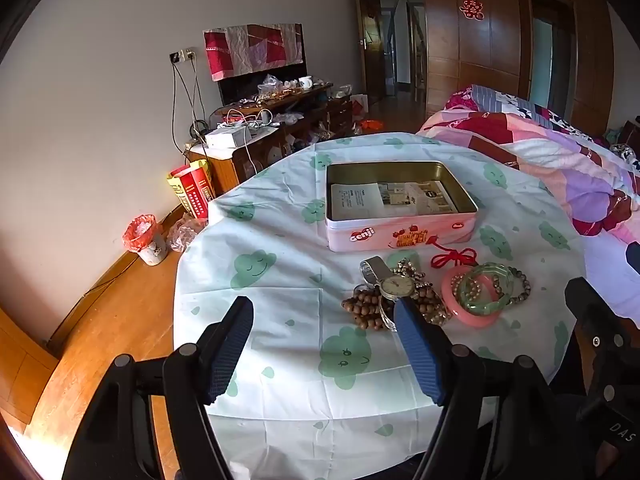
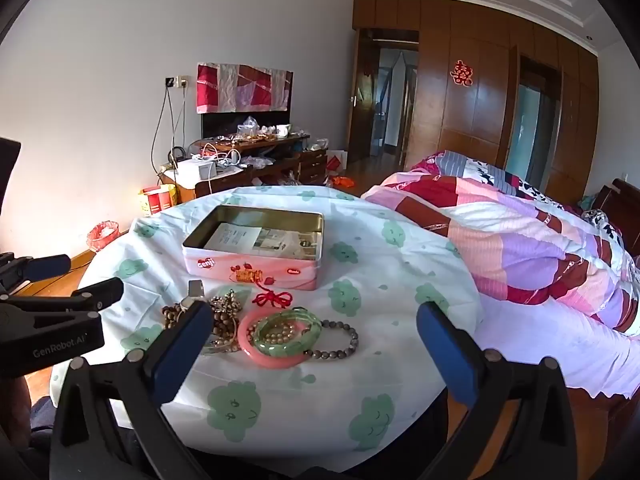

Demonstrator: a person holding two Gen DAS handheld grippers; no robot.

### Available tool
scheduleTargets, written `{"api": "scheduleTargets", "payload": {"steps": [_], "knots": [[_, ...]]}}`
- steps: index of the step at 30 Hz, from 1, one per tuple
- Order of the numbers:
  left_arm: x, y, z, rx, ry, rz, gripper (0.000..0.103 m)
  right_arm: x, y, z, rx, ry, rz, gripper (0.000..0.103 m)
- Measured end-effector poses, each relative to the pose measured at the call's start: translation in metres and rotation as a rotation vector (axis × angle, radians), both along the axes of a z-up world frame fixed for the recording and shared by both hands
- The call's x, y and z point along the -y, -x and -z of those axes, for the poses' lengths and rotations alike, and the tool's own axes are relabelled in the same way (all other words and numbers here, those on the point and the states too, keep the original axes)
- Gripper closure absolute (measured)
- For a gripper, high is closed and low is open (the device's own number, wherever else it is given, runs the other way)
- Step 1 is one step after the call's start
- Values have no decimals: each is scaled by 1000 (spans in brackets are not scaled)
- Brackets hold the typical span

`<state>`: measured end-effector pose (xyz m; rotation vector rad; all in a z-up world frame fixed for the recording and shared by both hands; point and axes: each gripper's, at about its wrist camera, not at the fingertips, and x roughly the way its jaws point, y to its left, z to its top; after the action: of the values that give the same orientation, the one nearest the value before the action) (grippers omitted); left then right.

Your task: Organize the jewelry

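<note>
**Both tools apart and empty, jewelry heap ahead of them, tin beyond**

Left tool (image 1: 324,320): jaws stand wide apart, nothing between them. Right tool (image 2: 316,324): jaws also wide apart, nothing clamped. Both hover over the near edge of the surface (image 1: 280,420), pitched downward, neither touching any item.

Jewelry lies in one heap on the cloth, between the tools and the open tin (image 1: 400,208). Heap contents: watch (image 1: 396,286) resting on wooden beads (image 1: 364,308); to its right a green bangle (image 1: 486,290) stacked on a pink bangle (image 1: 476,316); a dark bead bracelet (image 2: 340,340) at the far right; a red cord (image 1: 452,258) just beside the tin's front wall.

Key relation: from the left wrist view the heap sits ahead and to the right, the watch just past the right-hand pad (image 1: 420,352). From the right wrist view the bangles lie near centre, between the jaws' lines, slightly left. Judgement: the right tool is better lined up on the bangles, the left on the watch and beads. The tin's long axis runs roughly across both views, its open top facing up, so any lifted piece travels forward and over the front wall.

The tin holds only printed paper, so sorting looks not yet begun.
</note>
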<state>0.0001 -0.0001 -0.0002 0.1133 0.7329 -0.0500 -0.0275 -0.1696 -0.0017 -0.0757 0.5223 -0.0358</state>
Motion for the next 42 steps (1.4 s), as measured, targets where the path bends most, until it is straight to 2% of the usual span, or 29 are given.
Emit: {"api": "scheduleTargets", "payload": {"steps": [9, 23, 24, 35, 42], "knots": [[8, 3, 0, -1, -17, 1, 30, 0, -1, 2, 0, 0, 2, 0], [3, -2, 6, -11, -1, 9, 30, 2, -3, -4, -5, -2, 3, 0], [3, -2, 6, -11, -1, 9, 30, 2, -4, 4, -5, -2, 3, 0], [4, -2, 6, -12, -2, 9, 30, 2, 2, 10, -4, -8, 7, 0], [4, -2, 8, -12, 1, 7, 30, 7, -5, 6, -19, -17, 15, 0]]}}
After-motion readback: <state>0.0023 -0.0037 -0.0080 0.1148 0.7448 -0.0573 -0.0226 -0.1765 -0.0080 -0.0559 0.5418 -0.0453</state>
